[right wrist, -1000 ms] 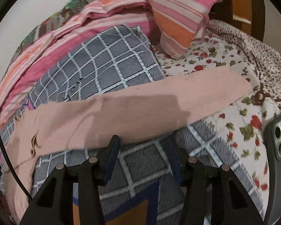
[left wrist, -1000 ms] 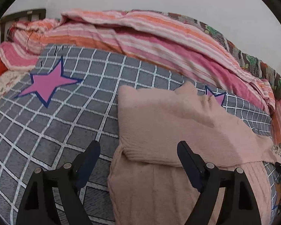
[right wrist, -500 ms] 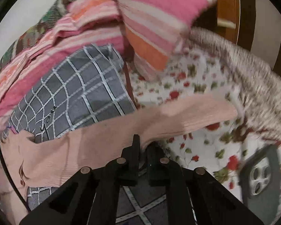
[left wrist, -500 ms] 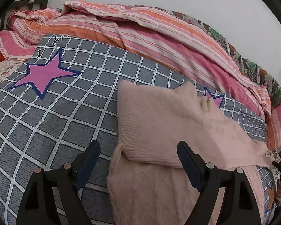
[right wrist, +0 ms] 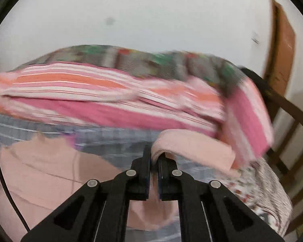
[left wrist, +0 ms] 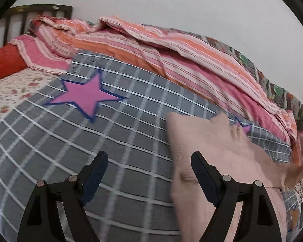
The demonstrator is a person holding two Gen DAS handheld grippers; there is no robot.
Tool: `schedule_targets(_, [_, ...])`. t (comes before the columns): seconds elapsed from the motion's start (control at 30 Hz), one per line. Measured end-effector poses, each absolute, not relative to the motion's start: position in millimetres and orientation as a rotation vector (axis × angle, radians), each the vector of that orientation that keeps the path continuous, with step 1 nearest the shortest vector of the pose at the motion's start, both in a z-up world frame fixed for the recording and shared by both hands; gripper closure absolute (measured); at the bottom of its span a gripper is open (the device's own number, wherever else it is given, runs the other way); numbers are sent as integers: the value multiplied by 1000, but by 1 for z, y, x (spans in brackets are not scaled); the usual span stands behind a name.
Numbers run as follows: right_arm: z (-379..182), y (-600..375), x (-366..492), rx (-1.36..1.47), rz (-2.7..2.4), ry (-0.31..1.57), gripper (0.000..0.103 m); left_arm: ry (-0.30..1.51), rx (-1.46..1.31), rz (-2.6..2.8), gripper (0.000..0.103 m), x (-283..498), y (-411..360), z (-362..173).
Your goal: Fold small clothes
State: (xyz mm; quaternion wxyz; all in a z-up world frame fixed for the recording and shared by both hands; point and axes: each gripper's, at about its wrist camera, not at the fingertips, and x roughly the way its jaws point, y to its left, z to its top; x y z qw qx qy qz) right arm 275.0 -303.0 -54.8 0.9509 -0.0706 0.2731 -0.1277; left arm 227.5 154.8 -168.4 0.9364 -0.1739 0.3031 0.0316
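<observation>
A pale pink knit sweater lies on a grey checked sheet with pink stars. My left gripper is open and empty, hovering over the sweater's left edge, its right finger above the knit. My right gripper is shut on the sweater's right sleeve and holds it lifted, the cuff drooping to the right. The sweater's body lies flat to the left below it. The right wrist view is blurred by motion.
A rumpled pink and orange striped quilt lies along the wall behind the sheet. A floral sheet and a red pillow are at the left. A dark wooden bed frame stands at the right.
My right gripper closed on the sleeve and lifted it up and toward the sweater's body. My left gripper stayed open and shifted left, so the sweater now sits to its right.
</observation>
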Motion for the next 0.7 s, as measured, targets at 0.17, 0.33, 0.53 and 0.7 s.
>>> schedule_targets(0.17, [-66,-172,306,-186,-25,577,97,630,-425,76,20,226,186,-172])
schedule_targets(0.33, [-131,-71,330,-205,205,730,95,658,-434,80,20,232,195,-183])
schedule_targets(0.53, [-184,-43,318,-247,319,874,73,664,-385,41,20,234,181,-181])
schedule_targets(0.7, [-159,-103,293,-151,276,787,44,650,-359,-6,20,236,160,-171])
